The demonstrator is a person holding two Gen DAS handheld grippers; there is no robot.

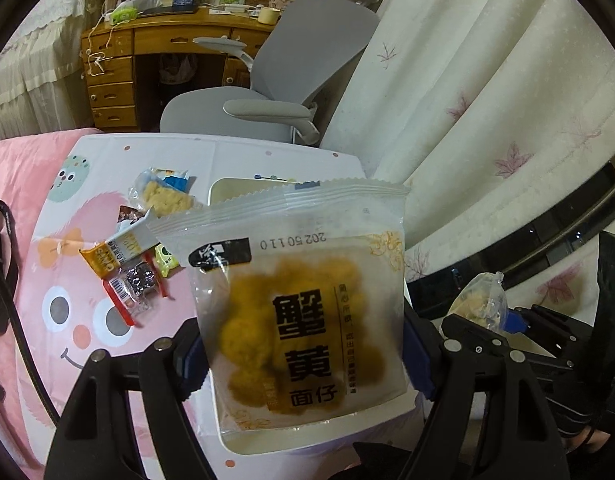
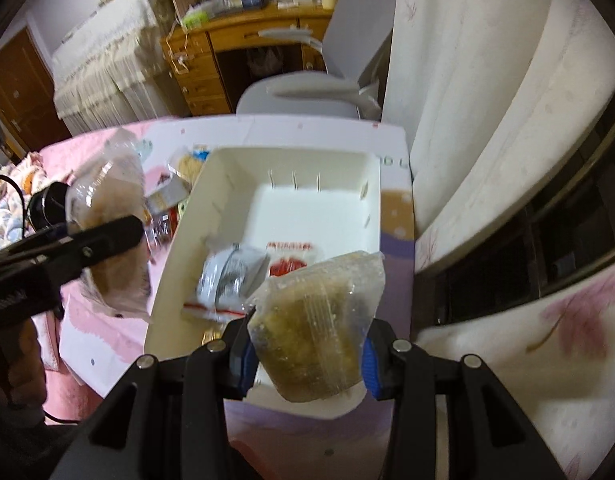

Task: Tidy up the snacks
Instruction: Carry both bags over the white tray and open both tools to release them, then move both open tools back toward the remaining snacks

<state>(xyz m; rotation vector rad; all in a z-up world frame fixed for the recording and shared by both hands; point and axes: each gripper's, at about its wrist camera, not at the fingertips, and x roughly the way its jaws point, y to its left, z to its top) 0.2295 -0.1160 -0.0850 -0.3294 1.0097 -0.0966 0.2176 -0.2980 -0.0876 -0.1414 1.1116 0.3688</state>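
White plastic bin (image 2: 373, 200): sat on the patterned cloth (image 1: 87, 320), beside the curtain (image 1: 487, 100); slotted inner walls, no dividers fitted.
Bin contents: two packets seen from the right wrist view, a grey-and-white packet (image 2: 231, 276) with a red strip along one edge, and a red-and-white packet (image 2: 291, 258) just beside it; print on both too blurred to read.
Left tongs (image 1: 303, 354): closed on the lower half of a frosted snack bag (image 1: 303, 300), a blue pad (image 1: 417, 356) pressed against each side; bag held upright over the bin's near corner.
Frosted bag writing: large dark Chinese characters down the right side, number 20250110 stamped near the top and reading upside down, small dark logo patch at upper left; yellow-brown lumps visible through the film.
Right tongs (image 2: 307, 360): clamped on a clear packet (image 2: 319, 320) of pale greenish-yellow crumbly snack, raised above the bin's near edge; no writing legible.
Loose pile (image 1: 143, 248): left on the cloth to the left of the bin, outside it; roughly six small packets, exact count unclear where overlapped.
Pile labels: an orange-and-white packet (image 1: 115, 250) with print too small to read; a clear wrapper with a barcode (image 1: 121, 294); a clear packet of pale biscuit (image 1: 167, 196) with a blue corner.
Held packets counted: two, one per tong.
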